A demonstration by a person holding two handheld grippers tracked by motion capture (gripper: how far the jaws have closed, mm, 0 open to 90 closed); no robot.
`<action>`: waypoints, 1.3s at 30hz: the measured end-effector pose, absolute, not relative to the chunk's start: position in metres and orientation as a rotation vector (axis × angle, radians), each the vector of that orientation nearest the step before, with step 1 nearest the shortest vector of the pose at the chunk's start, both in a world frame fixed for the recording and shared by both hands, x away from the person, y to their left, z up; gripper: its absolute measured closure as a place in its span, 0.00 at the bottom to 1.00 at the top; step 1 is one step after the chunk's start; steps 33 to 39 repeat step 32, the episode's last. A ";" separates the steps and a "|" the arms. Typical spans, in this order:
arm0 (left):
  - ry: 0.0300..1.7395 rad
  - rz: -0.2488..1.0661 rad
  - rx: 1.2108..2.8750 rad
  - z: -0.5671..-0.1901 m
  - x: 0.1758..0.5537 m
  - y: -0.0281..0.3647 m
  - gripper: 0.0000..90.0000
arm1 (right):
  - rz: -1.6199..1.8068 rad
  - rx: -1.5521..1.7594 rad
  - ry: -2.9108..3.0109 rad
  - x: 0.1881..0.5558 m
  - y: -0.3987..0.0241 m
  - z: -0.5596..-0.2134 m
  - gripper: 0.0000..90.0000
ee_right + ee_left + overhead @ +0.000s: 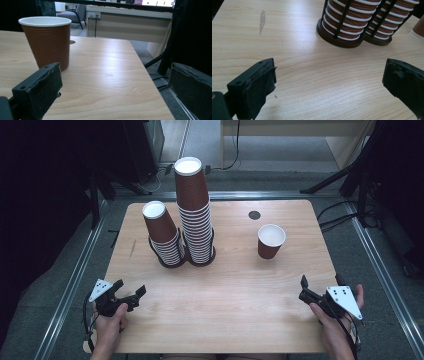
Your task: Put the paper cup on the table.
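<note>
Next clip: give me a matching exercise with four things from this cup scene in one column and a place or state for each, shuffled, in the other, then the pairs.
Things
1. single cup
2. taller cup stack
3. shorter cup stack
4. left gripper

Places or states
A. open, near the table's front left corner
B. alone and upright, on the right part of the table
C. in a black holder, on the left of the pair
D. in a black holder, rising highest of all

Pairs: 1-B, 2-D, 3-C, 4-A
</note>
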State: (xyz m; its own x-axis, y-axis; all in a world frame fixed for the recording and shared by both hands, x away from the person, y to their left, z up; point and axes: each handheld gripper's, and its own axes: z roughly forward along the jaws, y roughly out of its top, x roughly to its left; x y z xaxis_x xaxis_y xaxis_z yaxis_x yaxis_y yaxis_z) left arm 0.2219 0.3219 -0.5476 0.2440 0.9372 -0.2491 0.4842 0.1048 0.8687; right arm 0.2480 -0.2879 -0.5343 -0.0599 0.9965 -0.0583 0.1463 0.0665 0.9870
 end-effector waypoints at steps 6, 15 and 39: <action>1.389 0.576 1.522 -0.548 0.222 0.322 0.00 | 1.121 1.255 1.378 0.241 -0.302 -0.536 0.00; 1.396 0.567 1.504 -0.548 0.221 0.324 0.00 | 1.099 1.266 1.380 0.225 -0.324 -0.538 0.00; 1.391 0.561 1.514 -0.548 0.223 0.323 0.00 | 1.067 1.276 1.411 0.213 -0.336 -0.541 0.00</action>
